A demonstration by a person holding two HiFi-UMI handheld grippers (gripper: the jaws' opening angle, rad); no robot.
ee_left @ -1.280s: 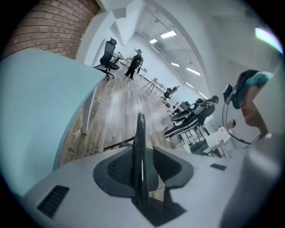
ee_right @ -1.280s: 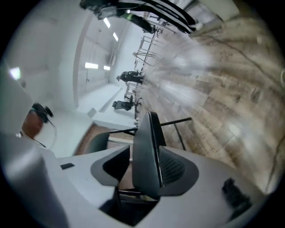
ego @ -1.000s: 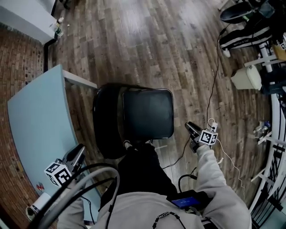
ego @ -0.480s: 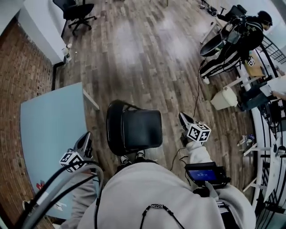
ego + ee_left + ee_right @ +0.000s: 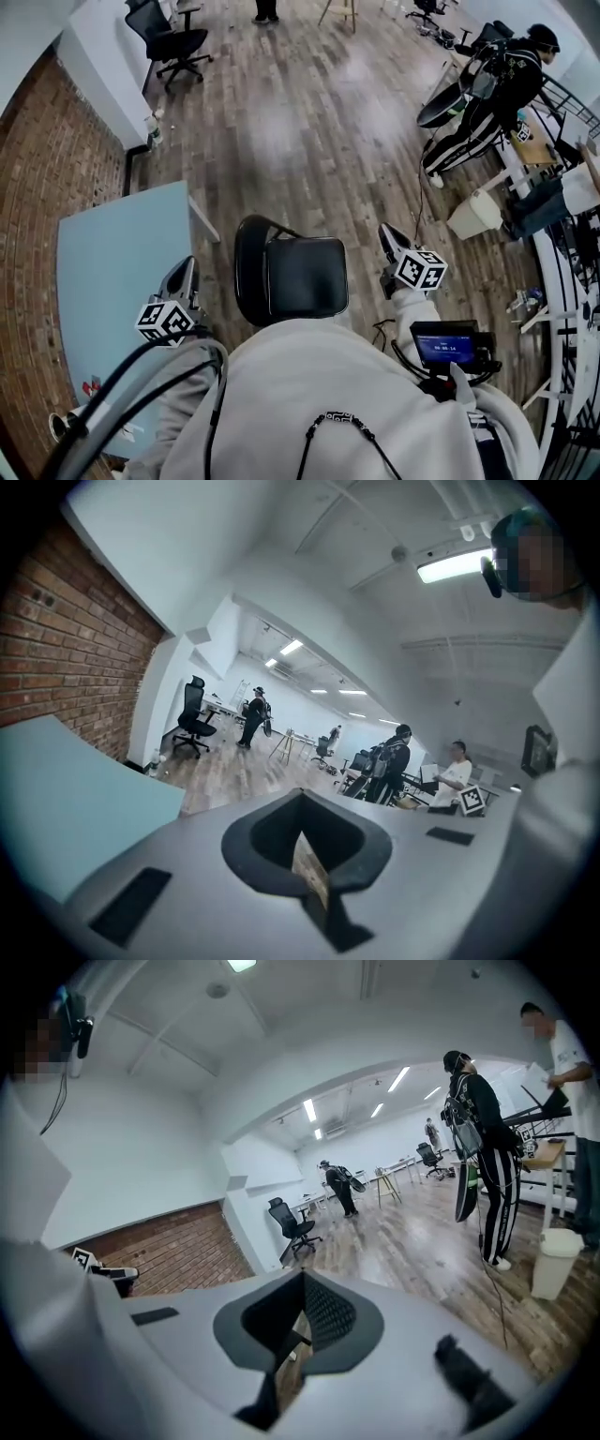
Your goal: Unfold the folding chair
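folding chair (image 5: 292, 279): near edge hidden behind torso (image 5: 328, 394) | left gripper (image 5: 184, 272): fingers clenched, empty | right gripper (image 5: 388, 238): likewise

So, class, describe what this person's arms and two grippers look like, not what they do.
Both arms wear light grey sleeves. The left gripper and right gripper are grey-and-black, tapering, each carrying a white cube printed with black square markers. Black cables loop from the left one; a small blue-lit screen sits by the right arm.

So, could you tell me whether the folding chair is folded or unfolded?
Unfolded: in the head view the folding chair stands with its seat spread flat, facing up, backrest at its left edge.
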